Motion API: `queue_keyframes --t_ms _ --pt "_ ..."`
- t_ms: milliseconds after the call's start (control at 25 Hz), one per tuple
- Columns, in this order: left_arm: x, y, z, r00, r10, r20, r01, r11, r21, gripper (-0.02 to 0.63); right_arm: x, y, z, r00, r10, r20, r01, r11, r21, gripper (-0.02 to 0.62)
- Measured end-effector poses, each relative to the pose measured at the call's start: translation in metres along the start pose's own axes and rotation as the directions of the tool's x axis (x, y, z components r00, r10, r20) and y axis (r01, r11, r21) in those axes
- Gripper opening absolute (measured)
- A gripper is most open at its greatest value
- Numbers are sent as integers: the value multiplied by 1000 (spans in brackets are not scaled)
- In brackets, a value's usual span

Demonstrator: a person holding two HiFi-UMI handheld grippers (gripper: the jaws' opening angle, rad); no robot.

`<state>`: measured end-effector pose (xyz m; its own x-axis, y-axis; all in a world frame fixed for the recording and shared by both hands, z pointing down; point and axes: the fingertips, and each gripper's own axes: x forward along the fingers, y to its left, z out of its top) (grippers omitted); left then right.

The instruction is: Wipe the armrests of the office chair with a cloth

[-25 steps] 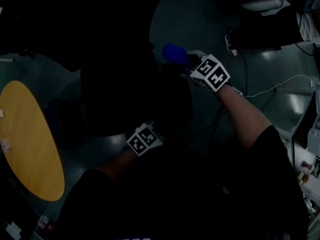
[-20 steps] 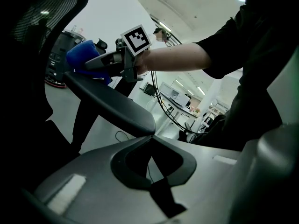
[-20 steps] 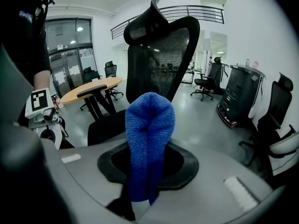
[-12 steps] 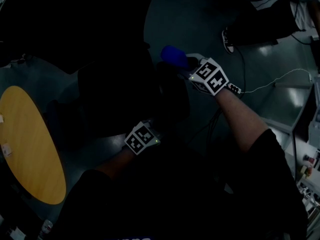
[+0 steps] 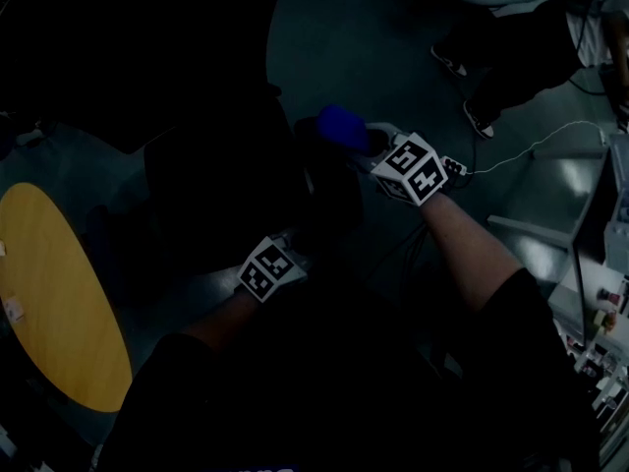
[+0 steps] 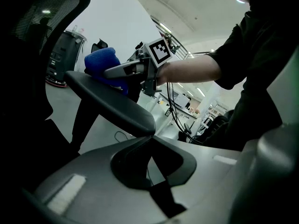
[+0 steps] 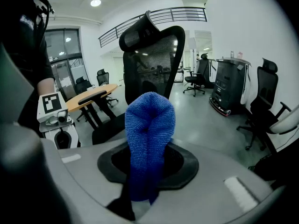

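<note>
The head view is very dark. The black office chair stands in front of me, its mesh back upright in the right gripper view. My right gripper is shut on a folded blue cloth, which sticks up from between its jaws. In the left gripper view the cloth rests on the far end of the black armrest, and the right gripper lies just above the pad. My left gripper has its jaw tips together at the armrest's near end.
A round yellow table lies at the left. A person's legs and shoes are at the upper right, beside a white cable. More office chairs and a black machine stand behind.
My right gripper and the blue cloth have slid a little along the armrest toward me. The head view has shifted. The left gripper holds its place.
</note>
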<state>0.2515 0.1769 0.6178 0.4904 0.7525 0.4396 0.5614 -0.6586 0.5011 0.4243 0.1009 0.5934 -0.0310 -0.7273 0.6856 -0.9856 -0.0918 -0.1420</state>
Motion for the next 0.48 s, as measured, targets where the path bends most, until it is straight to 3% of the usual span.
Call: queue_keyframes --t_ms 480 --pt "3 -2 1 1000 -15 -9 15 1000 13 20 -39 36 -45 1000 -22 11 20 990 136 112"
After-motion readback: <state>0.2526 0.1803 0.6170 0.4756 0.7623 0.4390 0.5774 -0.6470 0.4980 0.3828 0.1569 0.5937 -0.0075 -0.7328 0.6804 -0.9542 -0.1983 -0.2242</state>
